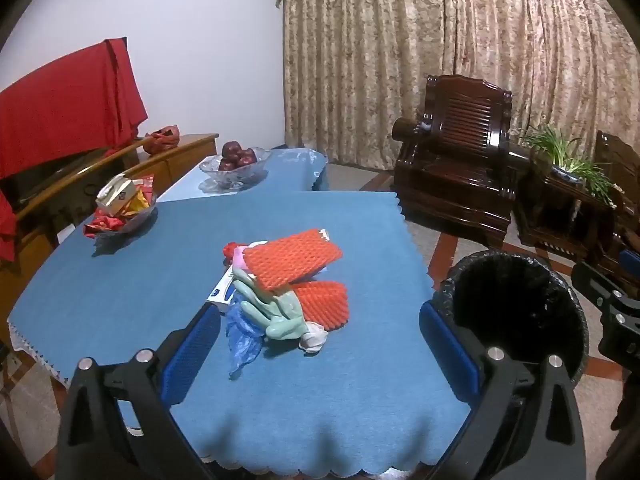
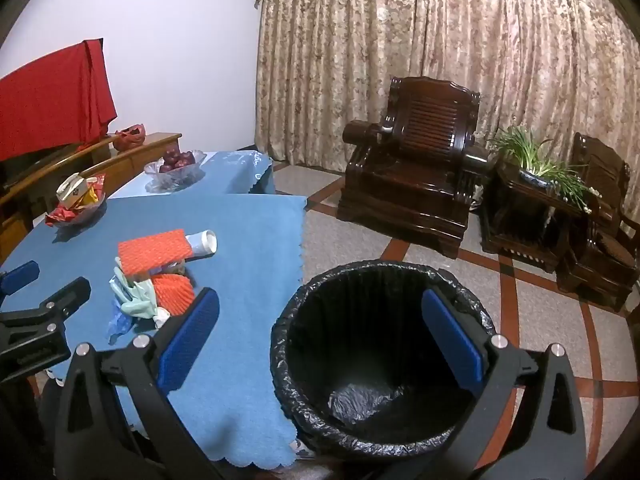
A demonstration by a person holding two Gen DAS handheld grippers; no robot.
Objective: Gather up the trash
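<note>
On the blue tablecloth, dead centre, a loose heap of trash: two orange foam fruit nets, a pale green rubber glove, a crumpled blue plastic bag, a white tissue wad, a flat white-and-blue carton underneath. A white paper cup lies on its side at the heap's 1 o'clock.

Left gripper hangs over the near edge, fingers spread wide, nothing between them, heap at its 12 o'clock. Right gripper also spread and empty, poised above the black-lined bin on the floor, at about 3 o'clock from the heap.

Judgement: nothing collected yet. Best start with the top net; it should compress easily, so close on its middle. Lift clear before swinging to the bin, lest the glove drag along.
</note>
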